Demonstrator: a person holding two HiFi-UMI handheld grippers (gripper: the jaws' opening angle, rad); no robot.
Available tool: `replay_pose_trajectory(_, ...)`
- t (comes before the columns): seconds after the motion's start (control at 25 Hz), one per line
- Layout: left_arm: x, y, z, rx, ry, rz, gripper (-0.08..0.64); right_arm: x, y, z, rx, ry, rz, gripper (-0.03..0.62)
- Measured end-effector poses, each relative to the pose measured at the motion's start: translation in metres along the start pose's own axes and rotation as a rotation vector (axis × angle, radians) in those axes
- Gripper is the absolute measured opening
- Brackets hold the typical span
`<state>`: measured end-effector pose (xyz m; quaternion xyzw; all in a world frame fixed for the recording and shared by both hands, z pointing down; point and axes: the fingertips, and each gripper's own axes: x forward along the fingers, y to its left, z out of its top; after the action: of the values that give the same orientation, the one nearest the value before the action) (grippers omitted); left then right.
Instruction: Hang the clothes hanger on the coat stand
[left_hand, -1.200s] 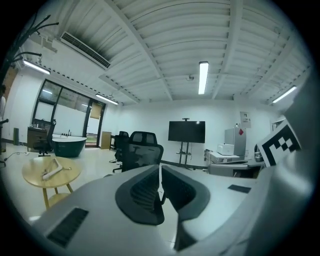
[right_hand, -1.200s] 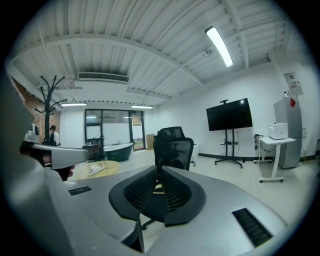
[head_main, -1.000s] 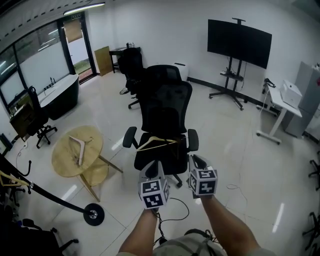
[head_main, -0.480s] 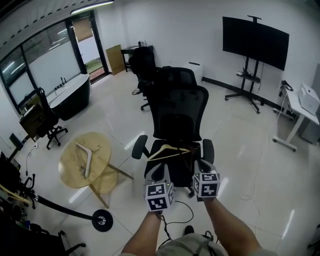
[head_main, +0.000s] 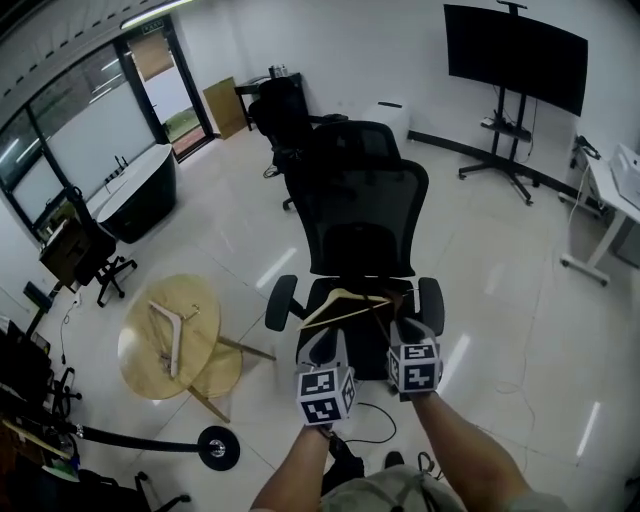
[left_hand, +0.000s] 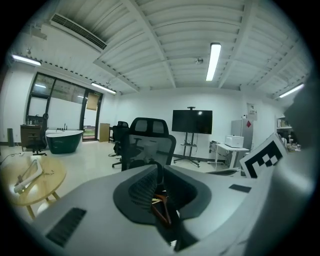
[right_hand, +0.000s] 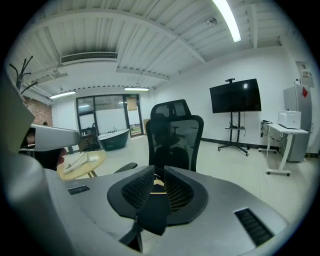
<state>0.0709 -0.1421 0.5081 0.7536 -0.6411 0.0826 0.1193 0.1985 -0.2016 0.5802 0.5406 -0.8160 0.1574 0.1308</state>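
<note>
The clothes hanger (head_main: 345, 293) is laid on the black chair (head_main: 360, 215). The left gripper (left_hand: 158, 170) is held open a little. The right gripper (right_hand: 157, 174) has just been opened a little. Nothing is pinched. The hanger must still be picked up and hung on the coat stand (head_main: 218, 447).

The left claw (left_hand: 159, 169) has its jaws a narrow slit apart, with a brown piece of clothes hanger (left_hand: 161, 210) low in the gap. A black office chair (left_hand: 148, 142) stands just beyond. Far left, a round wooden counter (left_hand: 50, 184) carries another hanger (left_hand: 27, 175).
</note>
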Motion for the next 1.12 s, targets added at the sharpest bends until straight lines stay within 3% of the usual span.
replay_pose_trajectory(0.2, 0.092, 0.054, -0.003, -0.024, 0.047, -0.077, 0.069, 0.09, 0.004, 0.007, -0.013, 0.057, -0.041, 0.083)
replay_pose_trajectory(0.44, 0.17, 0.161, 0.033, 0.001, 0.045, -0.146, 0.067, 0.197, 0.057, 0.049, -0.031, 0.076, -0.096, 0.083)
replay_pose_trajectory(0.6, 0.208, 0.204, 0.046, 0.027, 0.058, -0.159, 0.014, 0.249, 0.075, 0.058, -0.027, 0.119, -0.113, 0.083)
replay_pose_trajectory(0.88, 0.315, 0.221, 0.04, 0.045, 0.123, -0.153, 0.014, 0.352, 0.033, 0.052, -0.019, 0.206, -0.098, 0.094)
replay_pose_trajectory(1.12, 0.442, 0.232, 0.029, 0.026, 0.195, -0.133, 0.014, 0.475, -0.027, 0.048, -0.033, 0.305, -0.062, 0.11)
